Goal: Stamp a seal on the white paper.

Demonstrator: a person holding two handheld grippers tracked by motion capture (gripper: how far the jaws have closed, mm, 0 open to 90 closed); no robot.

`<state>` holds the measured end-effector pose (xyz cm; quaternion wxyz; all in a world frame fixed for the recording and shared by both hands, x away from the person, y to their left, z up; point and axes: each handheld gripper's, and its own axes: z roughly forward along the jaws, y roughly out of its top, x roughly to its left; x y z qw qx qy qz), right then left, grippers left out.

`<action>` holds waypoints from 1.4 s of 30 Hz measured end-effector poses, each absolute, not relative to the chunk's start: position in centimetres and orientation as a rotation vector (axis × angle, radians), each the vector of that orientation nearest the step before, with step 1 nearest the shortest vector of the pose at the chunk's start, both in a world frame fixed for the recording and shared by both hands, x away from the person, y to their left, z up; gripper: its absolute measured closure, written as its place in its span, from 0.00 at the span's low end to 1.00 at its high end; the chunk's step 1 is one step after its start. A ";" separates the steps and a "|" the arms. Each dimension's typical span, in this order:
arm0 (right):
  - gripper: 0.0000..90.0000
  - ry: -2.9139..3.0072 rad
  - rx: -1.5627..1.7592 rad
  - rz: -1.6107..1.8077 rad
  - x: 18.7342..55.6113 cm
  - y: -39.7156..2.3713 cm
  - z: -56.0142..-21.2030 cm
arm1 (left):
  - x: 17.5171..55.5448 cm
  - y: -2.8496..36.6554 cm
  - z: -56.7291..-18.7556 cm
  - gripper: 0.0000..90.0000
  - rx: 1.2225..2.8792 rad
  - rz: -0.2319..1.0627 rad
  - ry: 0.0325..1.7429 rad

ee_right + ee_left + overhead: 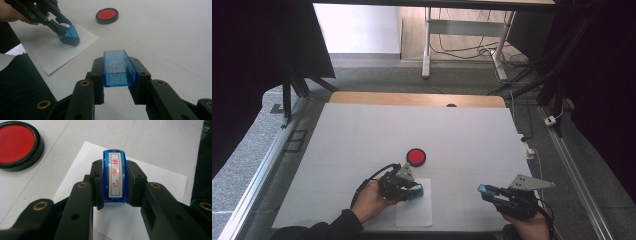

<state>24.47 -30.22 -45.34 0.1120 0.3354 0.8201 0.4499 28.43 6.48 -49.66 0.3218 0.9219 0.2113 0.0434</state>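
— Stamp (115, 178) on the white paper sheet (414, 212), is that what your left gripper (411, 190) has?

— Yes. On the white table (362, 140), near its front edge, you hold the blue stamp down on the sheet, the jaws closed tight on its two sides. Your left hand (369, 200) comes in from the bottom and angles the gripper to the right, tilted down toward the paper.

— And your right gripper (492, 194)?

— It sits well apart to the right, near the table's front edge, pointing left. Your right hand (529, 225) holds it roughly level, jaws clamped on the clear blue cap (119, 68), which is clear of the table, open side up.

— What do the close views add?

— Your left gripper view shows the stamp's white label with red characters, unreadable from above. Your right gripper view shows the stamp's dark base touching the paper, and the stamp leaning.

— Anything else?

— The round red ink pad (416, 157) lies just beyond the sheet, apart from both grippers.
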 end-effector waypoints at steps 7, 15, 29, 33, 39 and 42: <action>0.76 2.407 0.986 1.318 24.5 -30.2 -45.3 | 28.4 6.6 -49.7 0.79 2.414 0.108 0.561; 0.76 2.407 0.986 1.316 24.5 -30.2 -45.3 | 29.2 7.0 -49.9 0.79 2.378 0.024 0.605; 0.76 2.409 0.985 1.319 24.5 -30.2 -45.4 | 28.7 6.7 -49.8 0.79 2.403 0.078 0.588; 0.76 2.408 0.986 1.313 24.5 -30.2 -45.4 | 28.2 6.3 -49.7 0.79 2.423 0.132 0.575; 0.76 2.409 0.988 1.313 24.5 -30.2 -45.4 | 27.9 6.0 -49.7 0.79 2.436 0.156 0.572; 0.76 2.408 0.988 1.313 24.5 -30.2 -45.4 | 28.3 6.3 -49.8 0.79 2.421 0.117 0.586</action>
